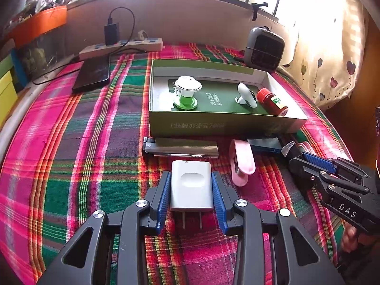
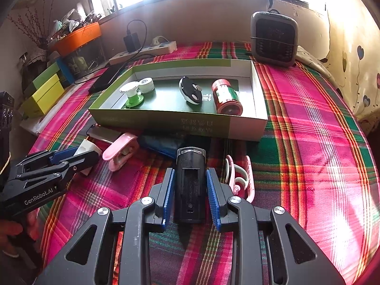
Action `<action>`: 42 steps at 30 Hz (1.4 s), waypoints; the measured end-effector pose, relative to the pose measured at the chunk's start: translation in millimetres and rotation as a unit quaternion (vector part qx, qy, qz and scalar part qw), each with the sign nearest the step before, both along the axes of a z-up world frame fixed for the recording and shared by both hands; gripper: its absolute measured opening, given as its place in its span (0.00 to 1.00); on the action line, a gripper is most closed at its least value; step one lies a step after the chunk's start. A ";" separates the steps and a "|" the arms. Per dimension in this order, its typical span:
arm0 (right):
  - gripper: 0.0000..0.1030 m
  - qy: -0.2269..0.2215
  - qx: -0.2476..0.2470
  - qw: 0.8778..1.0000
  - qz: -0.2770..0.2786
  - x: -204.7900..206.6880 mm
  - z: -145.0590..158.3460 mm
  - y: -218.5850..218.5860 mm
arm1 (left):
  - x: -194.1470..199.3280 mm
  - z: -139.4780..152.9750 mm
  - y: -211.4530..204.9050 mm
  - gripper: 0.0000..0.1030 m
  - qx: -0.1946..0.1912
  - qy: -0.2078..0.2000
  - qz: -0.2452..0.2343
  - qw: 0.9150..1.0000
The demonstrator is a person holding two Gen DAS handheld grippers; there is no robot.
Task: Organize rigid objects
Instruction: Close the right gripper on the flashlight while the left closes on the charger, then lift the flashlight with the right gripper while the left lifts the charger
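My left gripper [image 1: 191,178] is shut on a white plug adapter [image 1: 191,186], its prongs toward the camera, just above the plaid cloth. My right gripper [image 2: 190,175] is shut on a black rectangular device [image 2: 190,185]. A green cardboard box [image 1: 213,122] lies ahead, also in the right wrist view [image 2: 166,121]. It holds a green and white spool [image 1: 186,92], a white and black round gadget [image 1: 247,95] and a red bottle [image 1: 272,101]. In front of the box lie a dark flat bar [image 1: 180,148], a pink clip [image 1: 242,162] and a blue object [image 1: 264,144].
A second pink clip [image 2: 239,178] lies right of my right gripper. A small grey heater [image 2: 274,39] stands behind the box. A power strip [image 1: 121,47] with a charger and a black phone [image 1: 92,73] lie at the back left. Coloured boxes [image 2: 45,90] stand left.
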State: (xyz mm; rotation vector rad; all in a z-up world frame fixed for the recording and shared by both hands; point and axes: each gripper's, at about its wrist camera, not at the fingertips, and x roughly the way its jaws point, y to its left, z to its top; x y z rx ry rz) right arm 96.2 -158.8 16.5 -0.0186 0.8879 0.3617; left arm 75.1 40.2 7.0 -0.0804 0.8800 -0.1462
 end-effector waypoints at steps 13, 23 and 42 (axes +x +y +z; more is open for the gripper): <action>0.27 -0.003 0.010 1.000 0.006 -3.8 4.4 2.8 | -4.5 5.2 1.2 0.32 -0.001 -0.008 -0.001 1.000; 0.27 -0.014 0.015 1.000 0.008 -8.8 13.5 2.5 | -9.1 22.2 1.9 0.32 -0.001 -0.029 -0.005 1.000; 0.27 -0.029 0.029 0.999 0.009 -11.1 24.8 0.9 | -8.0 29.6 3.6 0.32 -0.011 -0.033 -0.006 0.999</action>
